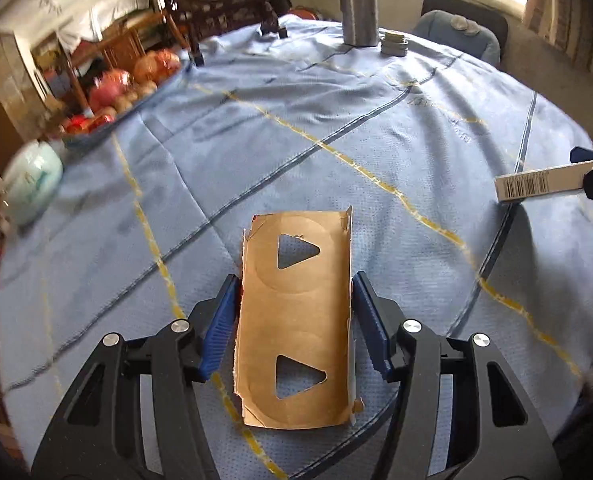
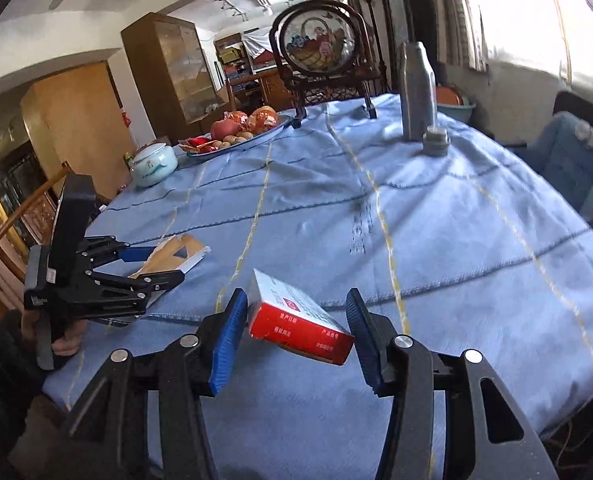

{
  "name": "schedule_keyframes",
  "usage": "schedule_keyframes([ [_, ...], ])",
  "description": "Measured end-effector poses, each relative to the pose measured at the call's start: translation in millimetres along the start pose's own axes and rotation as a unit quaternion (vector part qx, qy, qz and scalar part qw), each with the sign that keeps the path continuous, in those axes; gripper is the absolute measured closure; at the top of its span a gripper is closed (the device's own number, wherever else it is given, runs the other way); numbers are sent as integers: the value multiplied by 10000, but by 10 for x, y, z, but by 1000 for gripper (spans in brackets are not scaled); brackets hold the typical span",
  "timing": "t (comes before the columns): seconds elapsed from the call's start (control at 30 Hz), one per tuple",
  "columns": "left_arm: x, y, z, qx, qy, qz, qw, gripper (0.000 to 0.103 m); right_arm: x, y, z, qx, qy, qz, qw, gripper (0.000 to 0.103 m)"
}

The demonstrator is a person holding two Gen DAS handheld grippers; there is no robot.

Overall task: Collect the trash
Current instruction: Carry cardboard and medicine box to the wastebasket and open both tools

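Note:
A flat brown cardboard piece point(image 1: 296, 320) with two triangular cut-outs lies on the blue tablecloth point(image 1: 336, 128). My left gripper point(image 1: 295, 280) is shut on it, with a blue pad against each long edge. In the right wrist view that left gripper point(image 2: 156, 266) is at the table's left side with the cardboard piece point(image 2: 176, 254) between its fingers. My right gripper point(image 2: 296, 294) is shut on a red and white box point(image 2: 296, 316), which hangs tilted above the cloth. The left wrist view shows the box's barcode end point(image 1: 536, 184) at the right edge, held by the right gripper point(image 1: 588, 172).
At the table's far side stand a grey bottle point(image 2: 416, 92), a small grey round stack point(image 2: 436, 142) and a round framed picture on a dark stand point(image 2: 320, 44). A fruit tray point(image 2: 236, 132) and a pale green lidded pot point(image 2: 154, 164) sit at the left. A blue-cushioned chair point(image 2: 572, 156) stands at the right.

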State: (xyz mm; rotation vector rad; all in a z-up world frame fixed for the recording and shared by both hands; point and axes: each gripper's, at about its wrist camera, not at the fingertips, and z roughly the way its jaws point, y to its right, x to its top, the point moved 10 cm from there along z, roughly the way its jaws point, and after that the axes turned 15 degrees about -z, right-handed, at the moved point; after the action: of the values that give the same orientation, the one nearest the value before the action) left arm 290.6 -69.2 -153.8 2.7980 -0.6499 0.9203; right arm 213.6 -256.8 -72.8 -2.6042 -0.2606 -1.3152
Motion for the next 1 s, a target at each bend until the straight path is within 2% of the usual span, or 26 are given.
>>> schedule_keyframes([
  [0.17, 24, -21, -44, 40, 97, -27, 9999, 46, -142, -109, 46, -51, -154, -121, 9998, 52],
  [0.3, 16, -69, 15, 53, -47, -111, 9999, 46, -216, -172, 125, -256, -356, -383, 9983, 51],
  [0.37, 12, -75, 28, 43, -81, -127, 9999, 46, -241, -220, 174, -215, -450, -482, 9976, 42],
  [0.4, 5, -74, 27, 37, -84, -129, 9999, 46, -242, -231, 179, -211, -461, -499, 9975, 31],
  [0.43, -1, -76, 26, 40, -89, -127, 9999, 46, -233, -237, 179, -226, -447, -519, 9974, 27],
  [0.67, 2, -71, 26, 77, -62, -78, 9999, 46, -242, -245, 312, -313, -665, -558, 9957, 27],
  [0.7, 2, -70, 24, 72, -57, -76, 9999, 46, -263, -254, 343, -352, -717, -600, 9950, 32],
  [0.73, 2, -64, 17, 65, -42, -64, 9999, 46, -283, -263, 362, -373, -752, -639, 9944, 56],
  [0.8, 15, -41, -13, 76, 41, -23, 10000, 46, -289, -282, 363, -311, -705, -584, 9953, 58],
  [1.0, 128, 46, -296, 222, 726, 166, 9970, 46, -147, -243, 14, -238, -99, -228, 9994, 58],
])
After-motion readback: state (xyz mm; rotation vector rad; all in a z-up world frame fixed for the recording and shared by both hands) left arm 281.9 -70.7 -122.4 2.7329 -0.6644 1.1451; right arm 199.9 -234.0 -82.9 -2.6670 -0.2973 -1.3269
